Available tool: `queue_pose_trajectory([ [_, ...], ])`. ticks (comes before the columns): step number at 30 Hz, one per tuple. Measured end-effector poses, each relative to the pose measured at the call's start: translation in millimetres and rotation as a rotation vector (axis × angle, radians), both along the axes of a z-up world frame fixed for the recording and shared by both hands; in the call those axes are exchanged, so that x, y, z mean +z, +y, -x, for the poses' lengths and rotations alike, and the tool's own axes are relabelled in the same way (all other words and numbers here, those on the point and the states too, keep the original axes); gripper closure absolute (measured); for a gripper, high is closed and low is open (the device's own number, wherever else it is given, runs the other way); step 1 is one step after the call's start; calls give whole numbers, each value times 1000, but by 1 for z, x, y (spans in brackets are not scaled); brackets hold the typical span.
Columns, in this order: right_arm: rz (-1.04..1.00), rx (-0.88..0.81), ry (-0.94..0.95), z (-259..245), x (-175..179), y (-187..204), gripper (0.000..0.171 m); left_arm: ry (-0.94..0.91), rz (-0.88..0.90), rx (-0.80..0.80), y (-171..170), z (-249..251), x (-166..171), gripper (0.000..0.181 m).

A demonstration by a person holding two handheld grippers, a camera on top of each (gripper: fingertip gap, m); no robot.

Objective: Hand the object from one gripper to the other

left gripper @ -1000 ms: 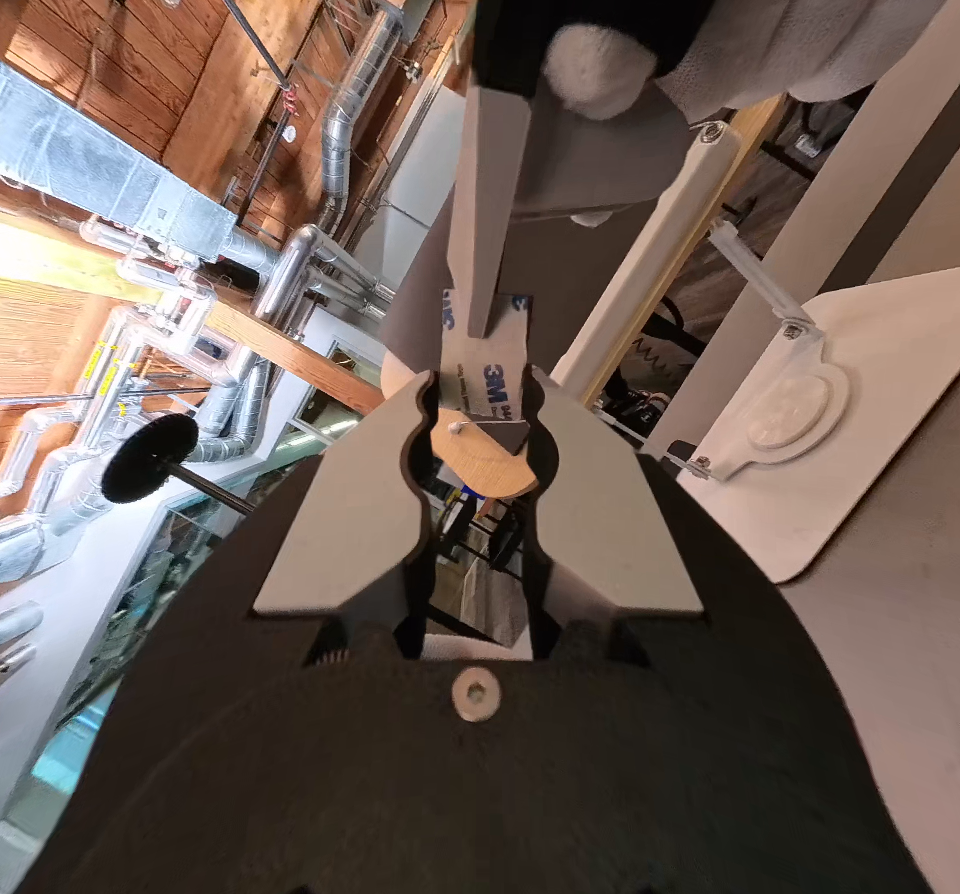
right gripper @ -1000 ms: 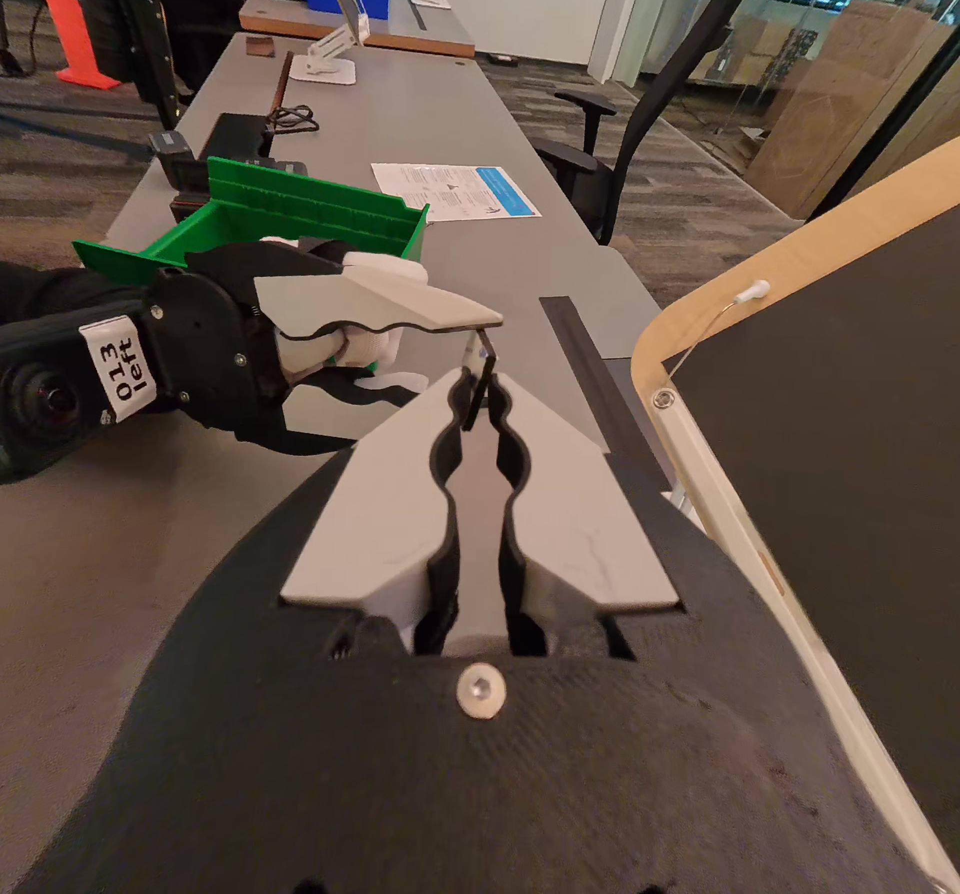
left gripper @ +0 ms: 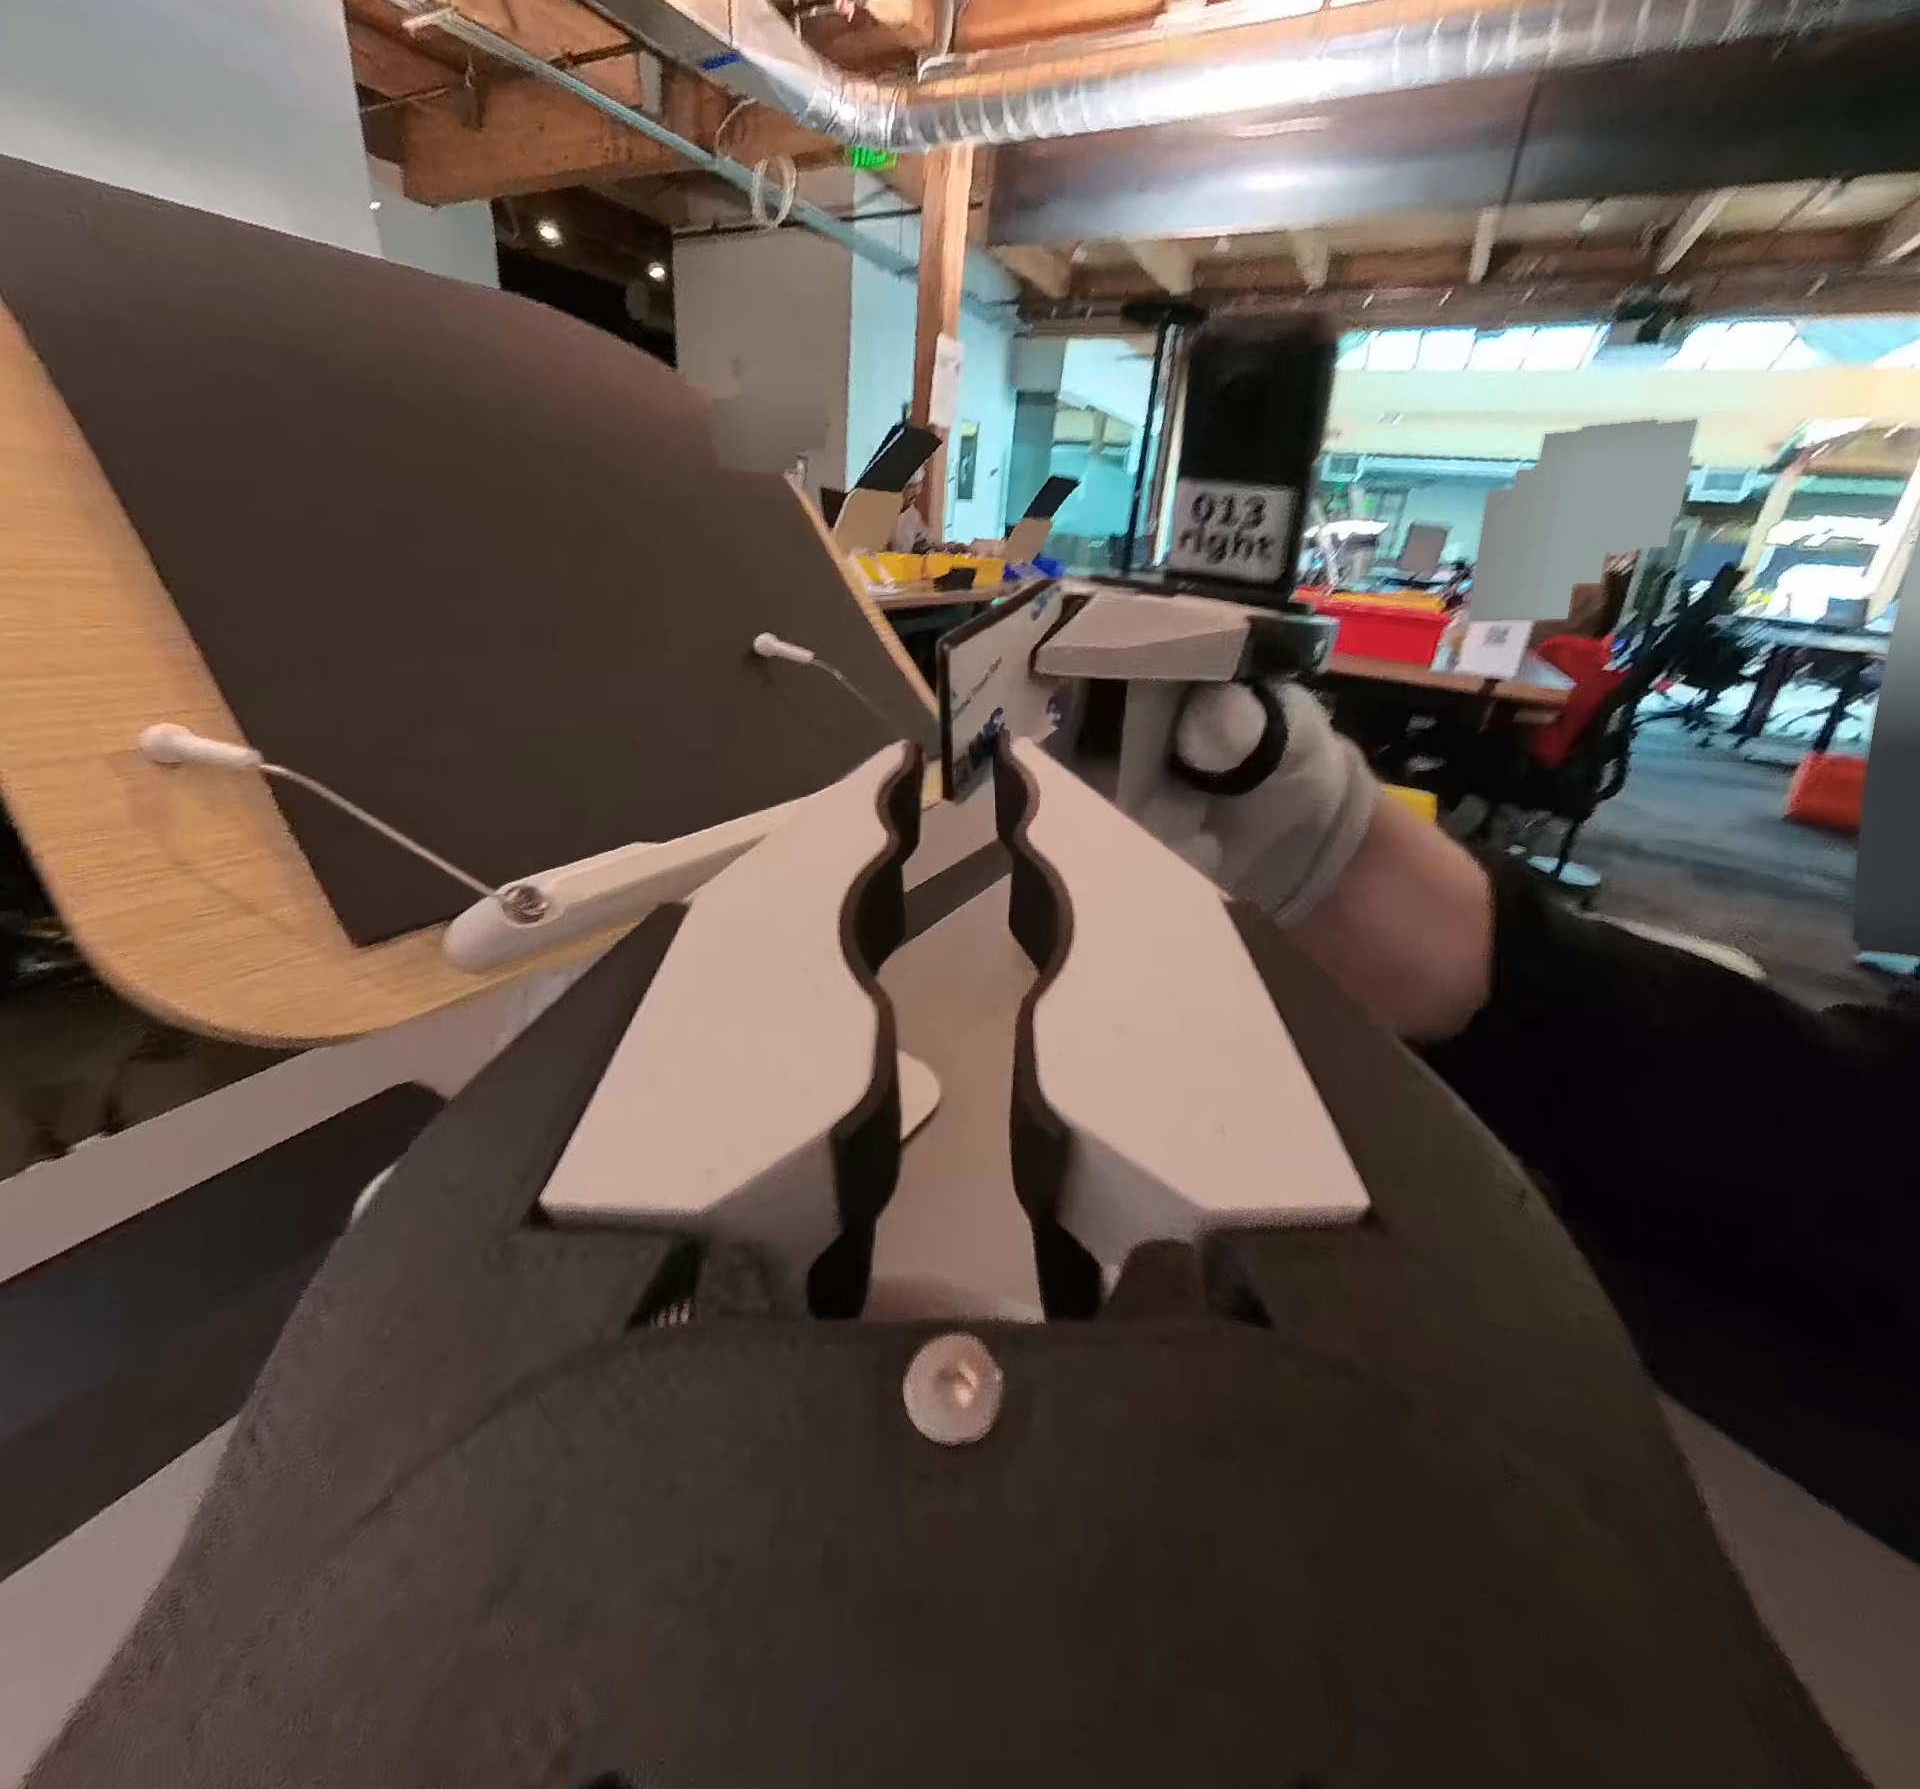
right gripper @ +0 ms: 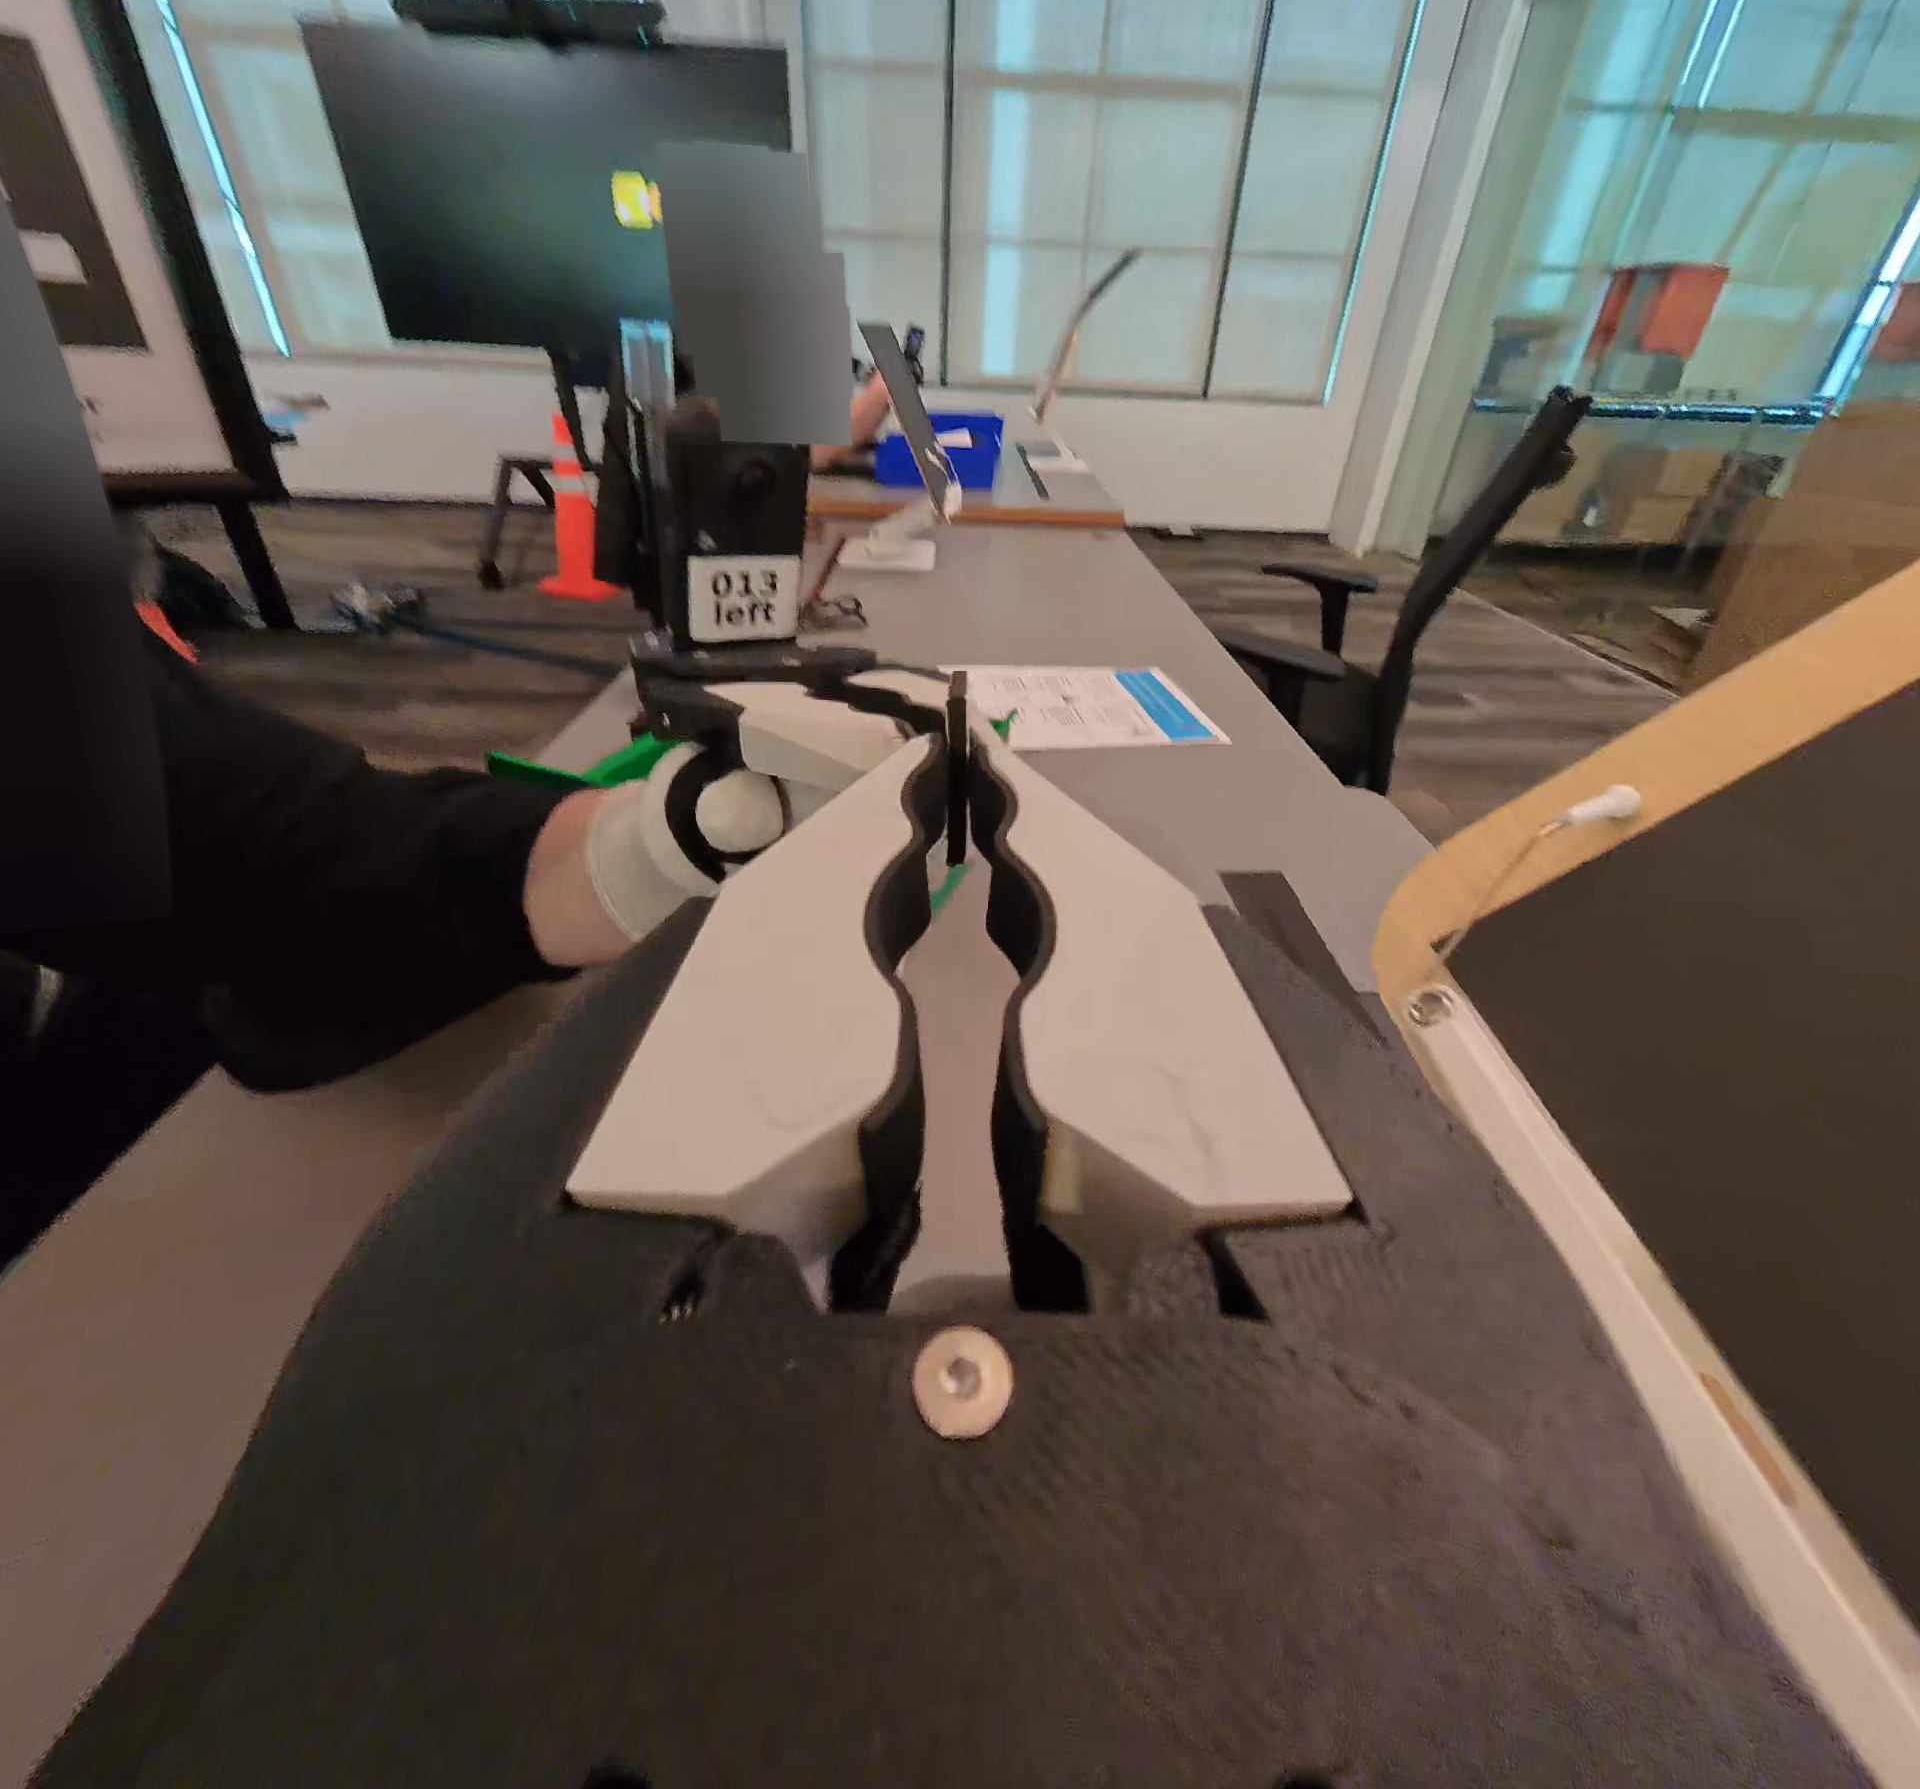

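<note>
Both grippers meet tip to tip above the grey bench [right gripper: 1122, 617], mid-frame in each view.

Object: a thin flat card [right gripper: 956, 773], dark on one side, white with blue print on the other [left gripper: 977, 700]. It stands on edge in the air, off the bench.

Right gripper [right gripper: 958, 789]: fingers clamped on the card, which shows edge-on as a dark vertical strip between the tips, centre of the right wrist view. In the left wrist view the same gripper [left gripper: 1049, 659] sits just right of centre, one grey finger lying across the card's printed face, held by a white-gloved hand [left gripper: 1268, 783].

Left gripper [left gripper: 958, 773]: fingers slightly apart, a narrow gap at the tips. The card's lower corner sits at that gap; contact with the pads cannot be told, the frame is blurred there. In the right wrist view the left gripper [right gripper: 894, 700] shows left of centre, its tips next to the card, held by another white-gloved hand [right gripper: 675, 835].

Surroundings: a printed sheet [right gripper: 1091, 705] lies flat on the bench just beyond the card. A green bin [right gripper: 582, 768] shows partly behind the left hand. A dark panel with a wood rim [left gripper: 364, 544] fills the left of the left wrist view.
</note>
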State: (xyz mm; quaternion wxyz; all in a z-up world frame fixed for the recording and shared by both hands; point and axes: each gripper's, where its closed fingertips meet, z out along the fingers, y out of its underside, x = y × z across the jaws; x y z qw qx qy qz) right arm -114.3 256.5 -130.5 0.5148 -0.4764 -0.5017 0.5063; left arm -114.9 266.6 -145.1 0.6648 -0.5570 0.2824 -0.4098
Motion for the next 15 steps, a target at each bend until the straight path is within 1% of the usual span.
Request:
queue_pose_trajectory([
  [3,53,42,82,2,4,-1,170,-58,3,-32,-4,2,6,175],
  [6,95,49,105,3,4,2,170,-68,7,-34,-3,4,7,178],
  [7,85,25,90,4,1,5,168,-48,8,-28,-2,4,5,179],
  [8,65,-9,54,5,-3,9,155,-21,8,-1,1,6,4,180],
  [9,30,-27,22,3,-6,10,147,11,2,29,4,8,2,180],
  [10,-13,-49,0,1,-6,11,146,55,-7,47,5,8,1,180],
  [11,-66,-85,-37,-3,-7,13,146,129,-25,85,7,10,-2,180],
  [12,-135,-117,-90,-6,-9,13,146,243,-65,146,11,11,-7,180],
  [15,-392,-222,-277,-17,-14,11,147,675,-218,300,14,14,-28,180],
])
